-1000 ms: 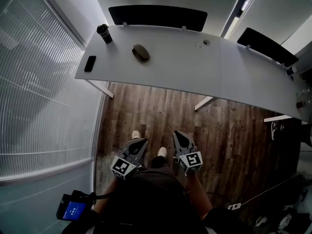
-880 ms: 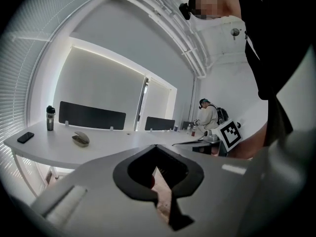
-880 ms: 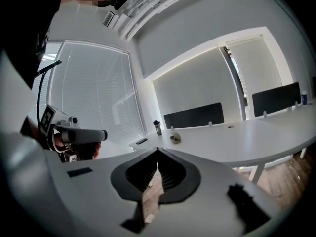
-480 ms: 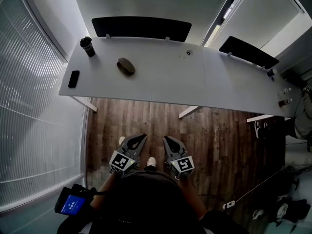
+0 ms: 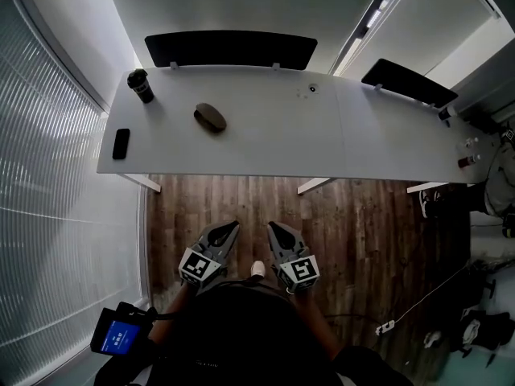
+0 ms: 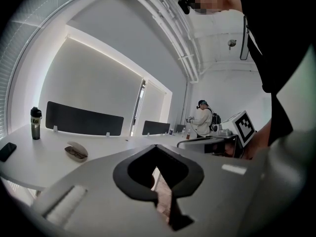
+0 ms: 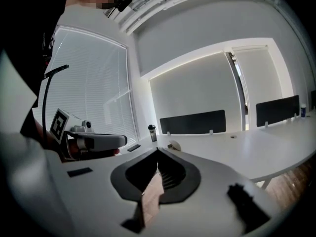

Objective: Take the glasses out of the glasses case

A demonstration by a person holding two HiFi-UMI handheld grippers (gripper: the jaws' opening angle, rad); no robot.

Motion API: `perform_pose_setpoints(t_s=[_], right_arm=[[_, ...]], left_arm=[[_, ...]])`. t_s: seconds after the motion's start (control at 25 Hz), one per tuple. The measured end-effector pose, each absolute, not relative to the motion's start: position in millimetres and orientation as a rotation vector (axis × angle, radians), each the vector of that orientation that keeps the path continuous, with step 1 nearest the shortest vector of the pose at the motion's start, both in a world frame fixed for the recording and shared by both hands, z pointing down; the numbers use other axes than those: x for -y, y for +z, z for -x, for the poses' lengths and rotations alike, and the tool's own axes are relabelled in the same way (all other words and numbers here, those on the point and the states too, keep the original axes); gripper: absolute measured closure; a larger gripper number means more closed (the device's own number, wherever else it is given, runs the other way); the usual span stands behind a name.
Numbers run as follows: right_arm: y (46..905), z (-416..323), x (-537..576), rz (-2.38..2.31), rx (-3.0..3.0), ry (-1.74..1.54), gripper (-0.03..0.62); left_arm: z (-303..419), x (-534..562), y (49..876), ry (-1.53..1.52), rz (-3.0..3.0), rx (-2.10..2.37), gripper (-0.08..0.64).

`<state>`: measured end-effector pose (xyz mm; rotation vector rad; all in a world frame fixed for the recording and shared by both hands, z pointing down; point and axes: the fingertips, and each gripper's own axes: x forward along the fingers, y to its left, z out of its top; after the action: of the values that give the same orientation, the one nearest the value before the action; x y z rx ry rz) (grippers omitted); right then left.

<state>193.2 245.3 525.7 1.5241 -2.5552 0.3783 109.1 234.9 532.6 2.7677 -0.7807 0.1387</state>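
A brown glasses case [image 5: 210,117] lies on the left part of the long white table [image 5: 322,135]. In the left gripper view the glasses case [image 6: 76,151] has its lid up and dark-framed glasses inside. The right gripper view shows the case [image 7: 174,145] small and far away. My left gripper [image 5: 224,233] and right gripper [image 5: 276,232] are held side by side close to my body, over the wooden floor and well short of the table. The left gripper [image 6: 157,152] and right gripper [image 7: 158,154] are both shut, with nothing between the jaws.
A dark bottle [image 5: 140,85] and a black phone [image 5: 121,143] sit at the table's left end. Black divider screens [image 5: 229,49] line its far edge. Blinds cover the window on the left. Another person [image 6: 202,122] stands at the far right.
The head camera has shifted, so the table and case now sit lower and more to the left in view. Both grippers remain shut near my body.
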Motion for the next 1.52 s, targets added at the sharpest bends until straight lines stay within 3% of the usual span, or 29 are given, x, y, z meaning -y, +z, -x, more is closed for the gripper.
perform_pose_setpoints(t_s=[0.24,1.04,1.52], right_arm=[[526,-199,-250,-1.544,2.509,0.395,0.586],[530,-54,-154,-1.525,2.494,0.384,0.586],[529,-27,-147,-1.501,2.487,0.371,0.586]], left_arm=[[-114,-230,522,0.136,-2.794,0.759,0.554],[29,-137,554,0.129,-2.736,0.749,0.554],[59,-111,559,0.175,-2.760,0.771,0.554]])
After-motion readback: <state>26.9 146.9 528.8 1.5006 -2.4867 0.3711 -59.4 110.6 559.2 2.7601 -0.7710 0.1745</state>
